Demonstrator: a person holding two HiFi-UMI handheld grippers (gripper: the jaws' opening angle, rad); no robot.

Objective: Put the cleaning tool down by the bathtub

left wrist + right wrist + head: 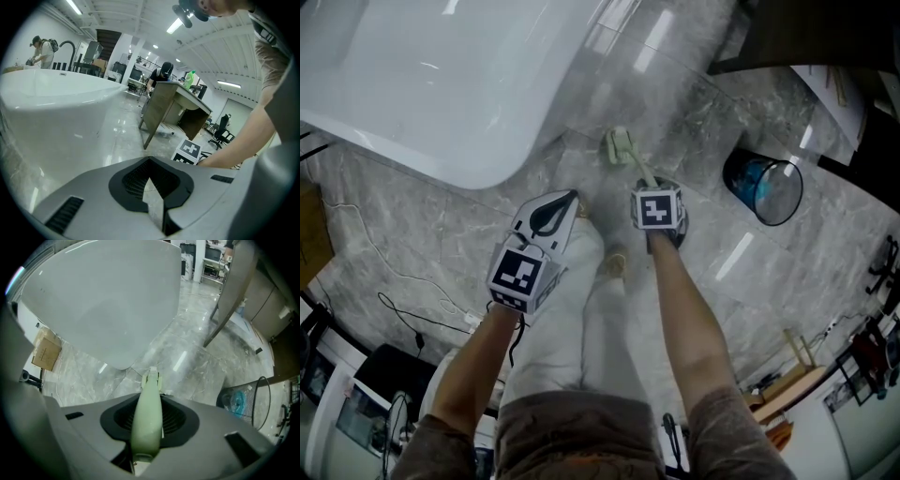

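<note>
The right hand-held gripper [657,217] pinched the cleaning tool [620,146] beside the bathtub [441,84]. The left hand-held gripper [546,220] was closed, empty. Setting down and release likely remained.

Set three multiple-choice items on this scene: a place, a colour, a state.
1. Where does the wire bin stand?
A. on the floor, right of the right gripper
B. in the bathtub
C. on a desk

2. What colour is the cleaning tool?
A. red
B. pale green
C. black

3. The right gripper is:
A. open, empty
B. shut on the cleaning tool
C. shut on a cable

Key: 1 A, the head view shows it on the tiles there; 2 B, it looks pale green in the right gripper view; 3 B, the tool sits clamped between the jaws.
</note>
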